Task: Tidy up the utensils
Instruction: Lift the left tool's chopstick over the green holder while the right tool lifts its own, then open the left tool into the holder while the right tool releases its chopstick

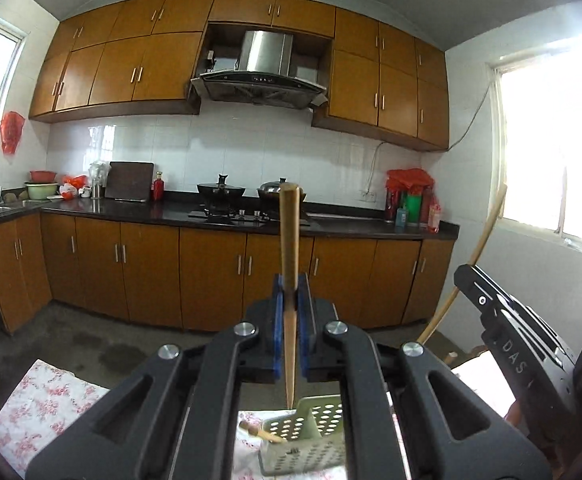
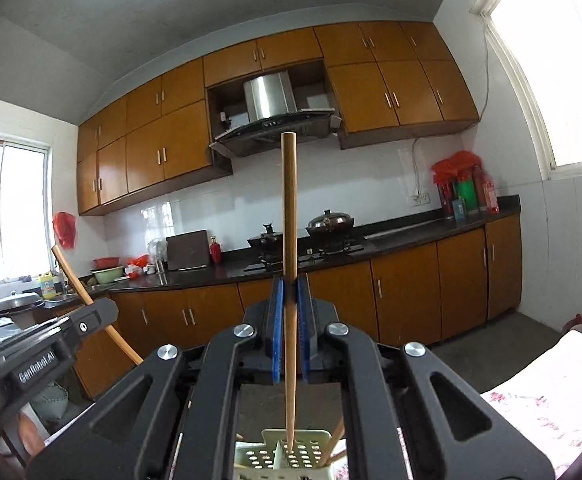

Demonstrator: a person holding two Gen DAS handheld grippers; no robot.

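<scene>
While clamped shut on one chopstick (image 1: pixel 289 240) each, both grippers (image 1: pixel 289 304) (image 2: pixel 289 300) risk missing basket (image 2: pixel 291 452), bottom centre, if tips swing.

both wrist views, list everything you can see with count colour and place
wooden chopstick: one in each gripper, tan, upright, tips over the holder
perforated plastic utensil holder: one, pale green, on the table below both grippers
floral tablecloth: one, white and pink, on the table
lidded cooking pots: two, dark and steel, on the stove
range hood: one, steel, above the stove
wooden cabinets: many, orange-brown, above and below the counter
left gripper: black, blue pads, shut on a chopstick
right gripper: same, shut on a chopstick
</scene>
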